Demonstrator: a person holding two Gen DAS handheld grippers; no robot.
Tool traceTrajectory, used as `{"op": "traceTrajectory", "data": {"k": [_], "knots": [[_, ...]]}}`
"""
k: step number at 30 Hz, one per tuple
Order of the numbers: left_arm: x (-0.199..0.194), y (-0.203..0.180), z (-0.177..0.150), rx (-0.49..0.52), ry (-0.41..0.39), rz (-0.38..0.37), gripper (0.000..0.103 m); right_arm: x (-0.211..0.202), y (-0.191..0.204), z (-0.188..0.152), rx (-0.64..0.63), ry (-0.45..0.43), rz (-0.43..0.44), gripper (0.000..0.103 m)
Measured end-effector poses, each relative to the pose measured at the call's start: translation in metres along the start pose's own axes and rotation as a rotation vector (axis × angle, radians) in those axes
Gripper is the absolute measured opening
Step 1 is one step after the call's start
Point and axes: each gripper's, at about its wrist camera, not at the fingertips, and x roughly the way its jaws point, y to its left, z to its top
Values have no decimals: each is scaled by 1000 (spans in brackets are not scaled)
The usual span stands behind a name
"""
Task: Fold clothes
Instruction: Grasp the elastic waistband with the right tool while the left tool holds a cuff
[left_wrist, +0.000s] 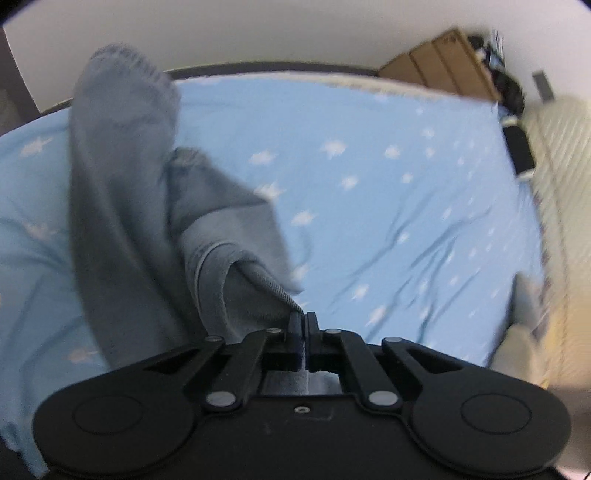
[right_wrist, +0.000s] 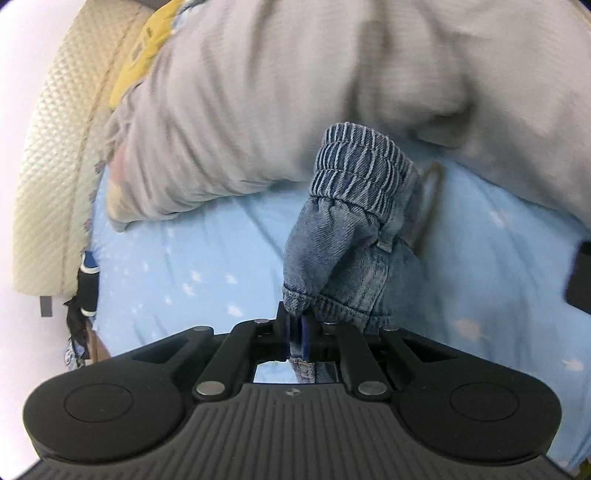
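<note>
Above the bed (left_wrist: 369, 184): left gripper (left_wrist: 303, 320) fingers clamped on grey garment (left_wrist: 122, 177); right gripper (right_wrist: 294, 325) fingers clamped on denim hem (right_wrist: 295, 301).

the left gripper (left_wrist: 303, 318) points steeply down, its jaws pinched together on a fold of grey fabric that trails away toward 11 o'clock. the right gripper (right_wrist: 295, 321) also tilts down, jaws clamped on a denim hem that bunches toward 1 o'clock.
</note>
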Motion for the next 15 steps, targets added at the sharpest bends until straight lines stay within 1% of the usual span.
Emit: {"op": "traceTrajectory", "data": {"k": [4,8,14,15], "knots": [[14,-24,18,-48,-19,-30,0,27,34,14,-39,9,8,4],[36,-45,33,-85,-39,-24,0,52,61,23,-63,21,-2,4],[72,-59,55,-142,-50,8,1,95,79,37,-68,50,10,4],[75,-60,56,-143,-50,16,1,94,78,38,-75,55,4,4]]}}
